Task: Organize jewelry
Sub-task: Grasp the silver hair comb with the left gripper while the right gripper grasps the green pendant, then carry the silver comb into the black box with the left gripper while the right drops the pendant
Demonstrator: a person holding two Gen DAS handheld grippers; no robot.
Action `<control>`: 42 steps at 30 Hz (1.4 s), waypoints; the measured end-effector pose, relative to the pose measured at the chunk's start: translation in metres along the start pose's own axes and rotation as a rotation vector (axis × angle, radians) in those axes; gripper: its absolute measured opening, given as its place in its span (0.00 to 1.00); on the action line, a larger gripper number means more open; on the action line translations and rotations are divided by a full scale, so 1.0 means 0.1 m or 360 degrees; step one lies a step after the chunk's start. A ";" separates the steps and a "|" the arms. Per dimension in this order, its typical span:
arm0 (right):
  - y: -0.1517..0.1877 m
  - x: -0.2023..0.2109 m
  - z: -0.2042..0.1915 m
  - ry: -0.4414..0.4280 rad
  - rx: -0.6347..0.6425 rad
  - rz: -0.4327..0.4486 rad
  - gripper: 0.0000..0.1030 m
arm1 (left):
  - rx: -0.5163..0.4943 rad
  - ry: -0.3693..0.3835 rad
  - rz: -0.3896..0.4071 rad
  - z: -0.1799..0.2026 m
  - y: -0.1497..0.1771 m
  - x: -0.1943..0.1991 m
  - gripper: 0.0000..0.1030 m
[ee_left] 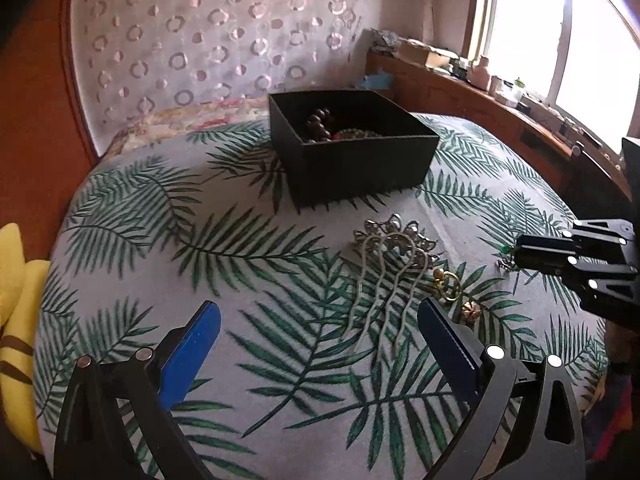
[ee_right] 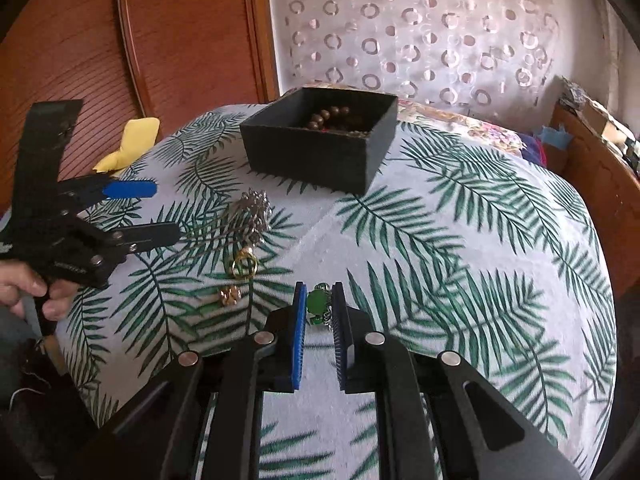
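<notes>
On the leaf-print cushion (ee_right: 460,264), one black box (ee_right: 320,140) sits toward the far edge, one hair comb (ee_left: 394,258), one gold ring (ee_right: 244,266) and one small gold piece (ee_right: 229,295) lie mid-surface, the right gripper (ee_right: 320,306) pinches one green brooch (ee_right: 318,304), and the left gripper (ee_left: 320,334) gapes wide, holding nothing.

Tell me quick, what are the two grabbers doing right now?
Left gripper: open, holding nothing.
Right gripper: shut on the green jewel piece.

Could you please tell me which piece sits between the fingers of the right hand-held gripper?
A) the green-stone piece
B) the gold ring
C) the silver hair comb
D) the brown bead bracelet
A: in the right wrist view, the green-stone piece sits between the narrowly spaced pads of the right hand-held gripper.
</notes>
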State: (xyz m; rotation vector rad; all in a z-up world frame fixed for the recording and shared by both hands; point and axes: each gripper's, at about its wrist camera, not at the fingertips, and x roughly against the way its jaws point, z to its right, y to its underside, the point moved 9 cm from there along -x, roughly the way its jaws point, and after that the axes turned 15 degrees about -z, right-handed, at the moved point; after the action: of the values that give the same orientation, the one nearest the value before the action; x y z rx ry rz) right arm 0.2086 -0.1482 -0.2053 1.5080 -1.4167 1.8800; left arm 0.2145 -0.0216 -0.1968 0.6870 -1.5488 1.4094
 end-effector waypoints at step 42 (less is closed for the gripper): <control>-0.14 0.11 0.05 -0.0033 -0.0007 0.0086 0.14 | -0.0200 0.0026 0.0052 0.43 -0.48 0.02 0.60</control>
State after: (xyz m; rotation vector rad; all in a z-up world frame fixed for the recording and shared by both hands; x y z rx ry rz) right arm 0.2175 -0.1494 -0.1897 1.5061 -1.4840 1.8964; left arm 0.2451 -0.0718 -0.1703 0.5759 -1.6271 1.3253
